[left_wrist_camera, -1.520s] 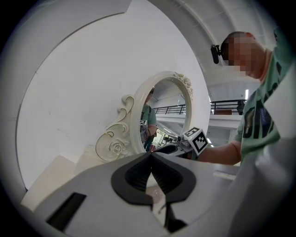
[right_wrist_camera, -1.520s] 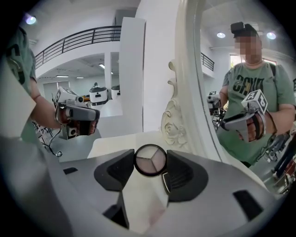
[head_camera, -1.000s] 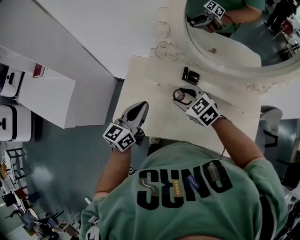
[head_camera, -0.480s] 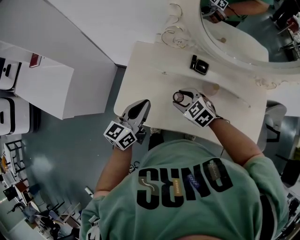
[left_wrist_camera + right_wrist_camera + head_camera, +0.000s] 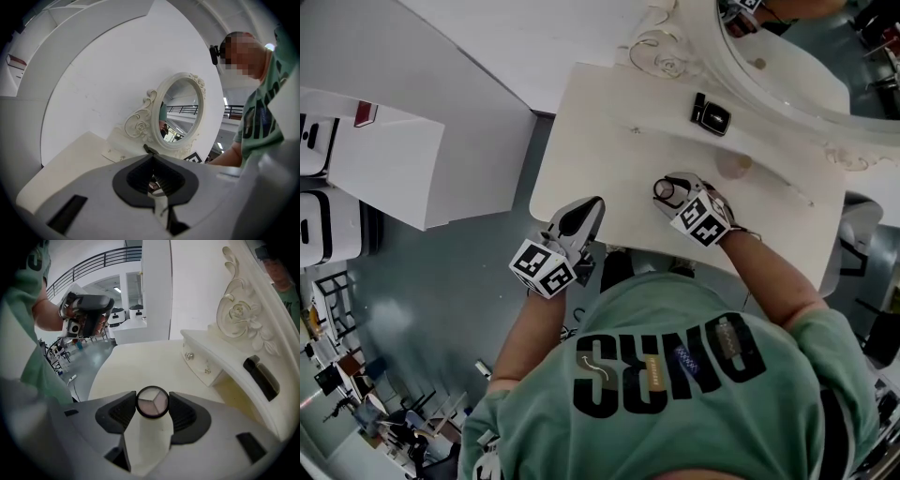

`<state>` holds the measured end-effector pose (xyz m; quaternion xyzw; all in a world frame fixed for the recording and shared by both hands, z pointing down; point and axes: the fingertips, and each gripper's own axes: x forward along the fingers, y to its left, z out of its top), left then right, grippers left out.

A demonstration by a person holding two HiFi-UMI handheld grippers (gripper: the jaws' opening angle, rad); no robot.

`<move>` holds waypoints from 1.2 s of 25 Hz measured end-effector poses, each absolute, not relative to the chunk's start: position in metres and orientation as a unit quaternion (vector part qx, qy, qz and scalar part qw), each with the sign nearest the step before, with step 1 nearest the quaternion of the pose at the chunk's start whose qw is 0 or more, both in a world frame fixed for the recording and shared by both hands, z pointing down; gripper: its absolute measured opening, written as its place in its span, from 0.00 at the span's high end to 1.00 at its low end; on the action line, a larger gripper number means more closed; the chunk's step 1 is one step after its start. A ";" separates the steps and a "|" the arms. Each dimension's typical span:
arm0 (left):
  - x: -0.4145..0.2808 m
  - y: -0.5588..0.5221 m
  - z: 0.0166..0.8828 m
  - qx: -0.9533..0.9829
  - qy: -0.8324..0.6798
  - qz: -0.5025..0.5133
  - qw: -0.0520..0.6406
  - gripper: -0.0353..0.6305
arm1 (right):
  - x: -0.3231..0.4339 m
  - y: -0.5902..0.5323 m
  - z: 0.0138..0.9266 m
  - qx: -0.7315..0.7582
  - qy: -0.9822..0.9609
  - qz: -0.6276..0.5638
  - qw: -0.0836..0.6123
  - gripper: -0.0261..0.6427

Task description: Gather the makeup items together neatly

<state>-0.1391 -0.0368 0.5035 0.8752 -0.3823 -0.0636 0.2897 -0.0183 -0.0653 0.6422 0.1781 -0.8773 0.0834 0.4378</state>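
My right gripper [image 5: 152,402] is shut on a small round eyeshadow compact [image 5: 152,409] with a black rim and three pale shades. It hovers over the middle of the cream dressing table [image 5: 600,150]. In the head view the right gripper [image 5: 667,190] holds the compact [image 5: 663,190] in front of the mirror's shelf. A black rectangular makeup case [image 5: 711,114] lies on that shelf and shows at the right in the right gripper view [image 5: 260,374]. My left gripper [image 5: 586,211] hangs at the table's near left edge. Its jaws [image 5: 151,158] look closed with nothing held.
An ornate white oval mirror [image 5: 180,112] with carved roses [image 5: 239,315] stands at the back of the table. A white cabinet [image 5: 384,169] stands to the left across a strip of grey floor. Two small knobs [image 5: 188,356] sit under the shelf.
The right gripper with the compact has sunk toward the tabletop and shows further from the black case. The left gripper has dropped a little at the table's edge.
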 end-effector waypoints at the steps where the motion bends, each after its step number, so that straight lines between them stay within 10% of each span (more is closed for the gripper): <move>1: -0.139 -0.037 0.505 0.875 -0.382 -0.062 0.291 0.95 | -0.018 -0.065 0.646 0.177 -0.876 0.082 0.441 0.64; 30: -0.105 -0.060 0.489 0.889 -0.357 -0.052 0.282 0.95 | 0.018 -0.120 0.575 0.245 -0.894 0.092 0.365 0.59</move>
